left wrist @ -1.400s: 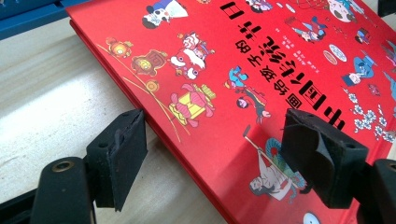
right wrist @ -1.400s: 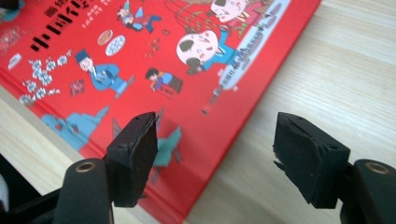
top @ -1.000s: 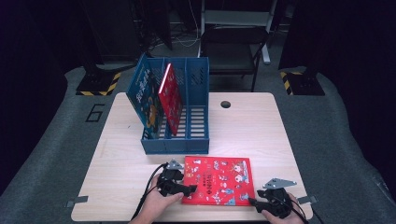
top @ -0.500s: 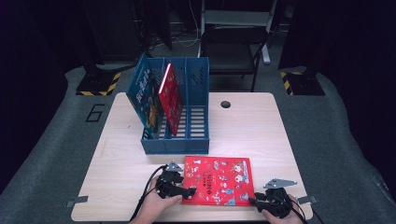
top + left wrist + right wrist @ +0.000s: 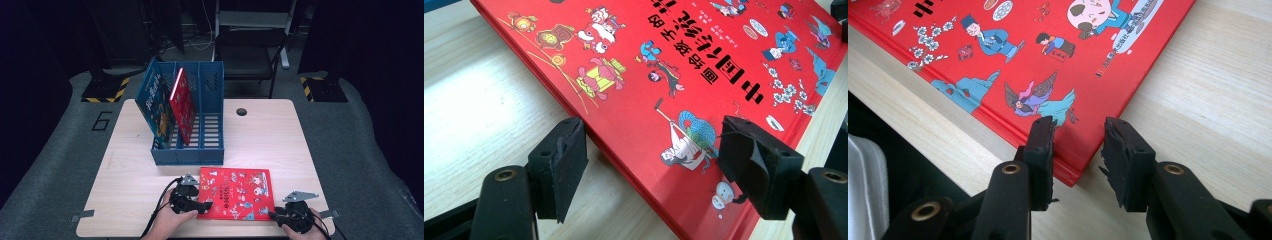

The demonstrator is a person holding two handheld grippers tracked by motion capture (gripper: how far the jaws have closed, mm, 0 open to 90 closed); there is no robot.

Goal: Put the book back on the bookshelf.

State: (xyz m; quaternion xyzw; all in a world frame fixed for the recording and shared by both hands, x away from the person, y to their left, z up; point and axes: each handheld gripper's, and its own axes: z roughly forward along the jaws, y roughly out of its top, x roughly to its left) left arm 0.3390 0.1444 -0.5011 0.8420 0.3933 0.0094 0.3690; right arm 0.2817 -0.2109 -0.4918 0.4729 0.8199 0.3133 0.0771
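Observation:
A red picture book (image 5: 235,192) lies flat on the wooden table (image 5: 280,140) near its front edge. My left gripper (image 5: 204,206) is at the book's front left corner. In the left gripper view its jaws (image 5: 656,175) stand wide, one beside the book's edge (image 5: 684,75) and one over the cover, neither pressing. My right gripper (image 5: 272,215) is at the front right corner. In the right gripper view the jaws (image 5: 1078,160) straddle the corner of the book (image 5: 1023,60). They have just been closing, and bare table still shows between the book and the right pad (image 5: 1125,165).
A blue three-slot file rack (image 5: 187,150) stands behind the book, holding a leaning blue book (image 5: 157,107) and a red book (image 5: 182,105). A cable hole (image 5: 242,111) sits at the table's far side. A chair (image 5: 250,45) stands beyond. Both hands are at the table's front edge.

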